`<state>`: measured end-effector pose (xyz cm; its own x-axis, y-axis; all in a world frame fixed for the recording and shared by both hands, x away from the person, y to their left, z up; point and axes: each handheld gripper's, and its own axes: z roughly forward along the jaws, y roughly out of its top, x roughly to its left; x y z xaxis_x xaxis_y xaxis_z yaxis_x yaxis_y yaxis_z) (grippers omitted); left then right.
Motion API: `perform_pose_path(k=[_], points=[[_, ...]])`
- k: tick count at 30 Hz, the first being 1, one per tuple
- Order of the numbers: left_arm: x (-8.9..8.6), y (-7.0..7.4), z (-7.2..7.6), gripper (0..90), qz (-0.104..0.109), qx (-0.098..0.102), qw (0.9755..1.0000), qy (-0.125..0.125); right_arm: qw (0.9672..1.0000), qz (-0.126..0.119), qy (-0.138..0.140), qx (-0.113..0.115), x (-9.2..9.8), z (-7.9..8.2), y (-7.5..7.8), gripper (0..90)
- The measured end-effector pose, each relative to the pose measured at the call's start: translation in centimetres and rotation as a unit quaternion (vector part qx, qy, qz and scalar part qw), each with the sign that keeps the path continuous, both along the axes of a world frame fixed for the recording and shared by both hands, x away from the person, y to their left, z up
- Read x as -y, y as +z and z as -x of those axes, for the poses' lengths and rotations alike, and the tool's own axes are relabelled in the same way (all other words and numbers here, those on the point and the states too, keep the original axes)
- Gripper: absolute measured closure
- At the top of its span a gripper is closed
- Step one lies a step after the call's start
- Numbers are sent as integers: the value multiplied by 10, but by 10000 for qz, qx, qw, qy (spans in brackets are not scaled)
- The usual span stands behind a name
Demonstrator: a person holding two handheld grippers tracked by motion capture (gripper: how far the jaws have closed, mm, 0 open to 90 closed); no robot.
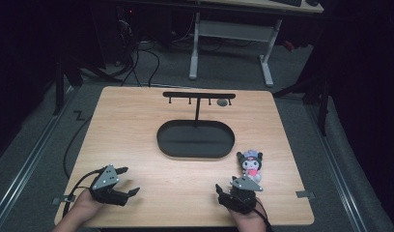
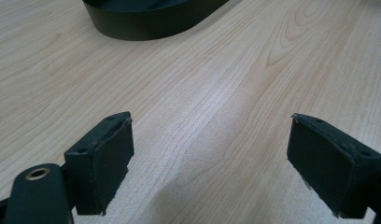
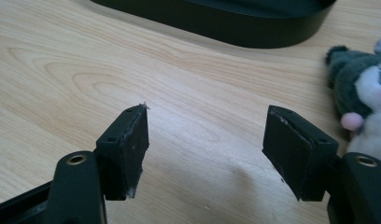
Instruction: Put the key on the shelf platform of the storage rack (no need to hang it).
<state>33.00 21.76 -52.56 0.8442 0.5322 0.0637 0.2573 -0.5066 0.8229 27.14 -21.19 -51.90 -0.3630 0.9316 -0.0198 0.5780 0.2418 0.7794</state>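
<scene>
While beside the plush toy, right claw agape.

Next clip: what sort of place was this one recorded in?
Probably a lab or data-collection workspace, not a home. A wooden table stands on grey carpet with aluminium rails alongside, cables trail on the floor, and a height-adjustable desk stands behind in a darkened room.

Black oval tray mid-desk; hook stand rising from its far edge; plush toy just right of it; white-legged table behind.
</scene>
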Motion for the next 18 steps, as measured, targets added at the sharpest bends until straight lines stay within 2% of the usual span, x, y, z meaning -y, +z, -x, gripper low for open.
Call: perform_pose_path(k=[9, 18], points=[[0, 0, 0, 156, -16, 7, 10000, -11, 10000, -45, -44, 56, 3, 1, 2, 323], [0, 0, 0, 155, -16, 5, 10000, -13, 10000, -35, 16, -57, 3, -1, 1, 347]])
